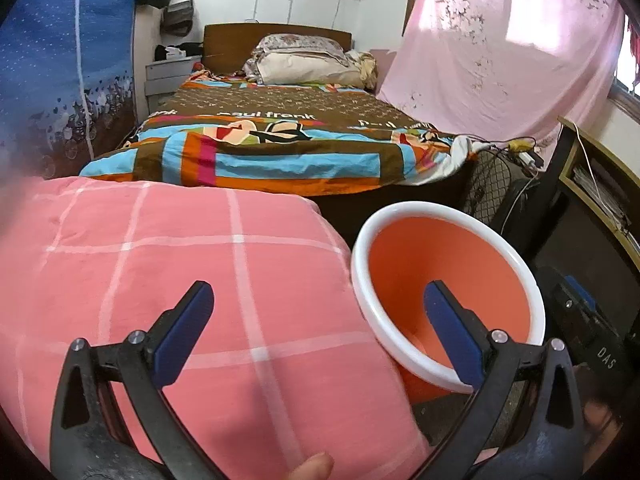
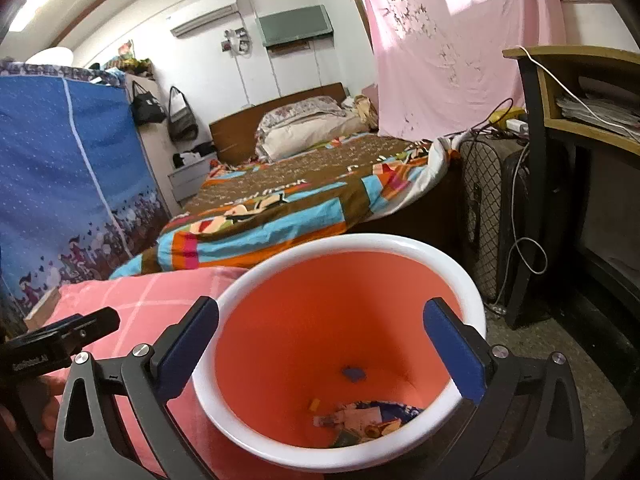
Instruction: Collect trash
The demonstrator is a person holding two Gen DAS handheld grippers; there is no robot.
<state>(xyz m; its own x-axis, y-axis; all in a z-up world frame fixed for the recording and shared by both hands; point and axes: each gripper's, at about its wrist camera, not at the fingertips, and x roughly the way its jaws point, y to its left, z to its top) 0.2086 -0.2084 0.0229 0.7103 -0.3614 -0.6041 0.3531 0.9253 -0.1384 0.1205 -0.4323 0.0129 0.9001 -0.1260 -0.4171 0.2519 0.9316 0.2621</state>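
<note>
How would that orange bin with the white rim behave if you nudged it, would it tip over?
The orange bin is probably light: it looks like thin plastic, with only a few paper scraps at its bottom. Tall and narrowing downward, it might tip when pushed at the white rim. The pink checked cushion beside it may steady that side.

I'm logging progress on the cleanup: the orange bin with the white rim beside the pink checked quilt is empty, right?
Not empty. The right wrist view shows scraps of trash lying at the bottom of the orange bin; it does have a white rim and stands beside the pink checked quilt.
</note>
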